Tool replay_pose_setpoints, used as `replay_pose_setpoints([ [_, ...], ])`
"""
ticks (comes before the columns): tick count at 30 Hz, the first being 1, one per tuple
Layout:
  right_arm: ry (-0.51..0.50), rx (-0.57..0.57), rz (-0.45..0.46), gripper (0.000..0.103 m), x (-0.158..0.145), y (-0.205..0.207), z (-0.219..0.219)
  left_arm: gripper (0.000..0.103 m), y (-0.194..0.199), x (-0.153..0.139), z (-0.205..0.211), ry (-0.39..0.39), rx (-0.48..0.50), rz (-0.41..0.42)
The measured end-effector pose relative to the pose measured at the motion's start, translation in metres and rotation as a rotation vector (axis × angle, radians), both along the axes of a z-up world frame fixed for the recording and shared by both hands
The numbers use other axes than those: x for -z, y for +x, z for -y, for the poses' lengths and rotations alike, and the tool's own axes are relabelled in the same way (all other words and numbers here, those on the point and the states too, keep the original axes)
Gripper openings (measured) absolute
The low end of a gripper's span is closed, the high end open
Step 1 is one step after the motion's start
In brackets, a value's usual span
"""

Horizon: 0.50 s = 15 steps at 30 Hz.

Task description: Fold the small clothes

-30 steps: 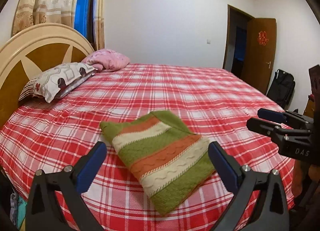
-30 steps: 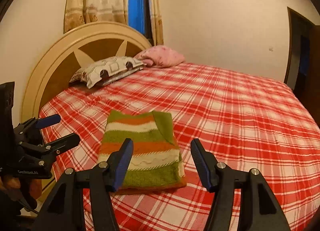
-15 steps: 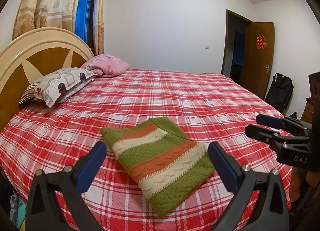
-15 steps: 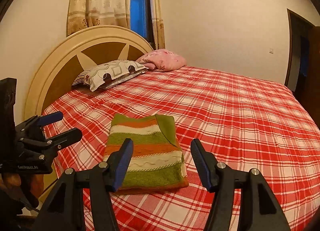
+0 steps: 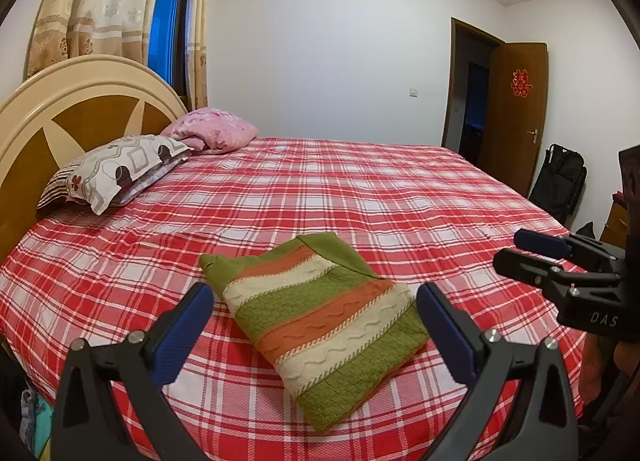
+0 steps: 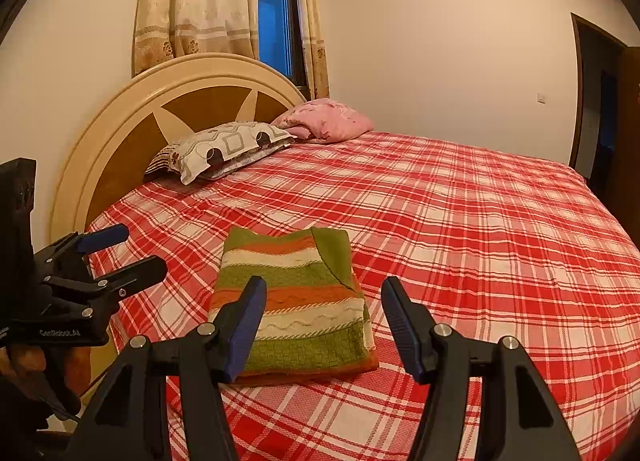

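Headboard: rounded cream and brown, at the far left end of the bed, with a curtain and window behind it.
Pillows: a patterned pillow and a pink pillow lie against the headboard, well apart from the garment.
Left hand-held gripper: released, jaws spread wide, holding nothing, raised above the bed with the garment framed between its fingers.
Knit sweater: green, orange and cream stripes, folded into a compact rectangle, lying flat on the red plaid bedspread near the bed's near edge.
Right hand-held gripper: released too, jaws apart and empty, clear of the cloth.
Progress: this garment looks fully folded; no sleeve or loose edge sticks out. Judging from that, little is left beyond tidying or moving on; no other clothes show on the bed.
Left view only: the open door with a red paper ornament, and a black bag beside it.
Right view only: more of the headboard's arc, and an orange layer along the folded sweater's bottom edge.
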State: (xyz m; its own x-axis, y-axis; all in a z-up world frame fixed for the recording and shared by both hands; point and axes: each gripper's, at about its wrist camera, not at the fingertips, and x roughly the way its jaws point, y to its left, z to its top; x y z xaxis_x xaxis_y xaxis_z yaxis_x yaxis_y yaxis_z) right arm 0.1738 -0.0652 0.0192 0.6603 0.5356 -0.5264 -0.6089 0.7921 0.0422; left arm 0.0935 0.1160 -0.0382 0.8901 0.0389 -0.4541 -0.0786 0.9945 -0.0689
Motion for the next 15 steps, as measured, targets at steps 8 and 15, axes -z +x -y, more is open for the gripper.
replay_pose_setpoints([
  [8, 0.004, -0.001, 0.0, 0.061, 0.0005, -0.0013, -0.0005, 0.103, 0.0003, 0.0003, 0.0016, 0.004, 0.006, 0.003],
  [15, 0.021, 0.002, 0.014, 0.061, -0.0041, -0.0033, 0.0001, 0.103, 0.0004, -0.003, 0.0004, 0.003, 0.001, 0.005],
])
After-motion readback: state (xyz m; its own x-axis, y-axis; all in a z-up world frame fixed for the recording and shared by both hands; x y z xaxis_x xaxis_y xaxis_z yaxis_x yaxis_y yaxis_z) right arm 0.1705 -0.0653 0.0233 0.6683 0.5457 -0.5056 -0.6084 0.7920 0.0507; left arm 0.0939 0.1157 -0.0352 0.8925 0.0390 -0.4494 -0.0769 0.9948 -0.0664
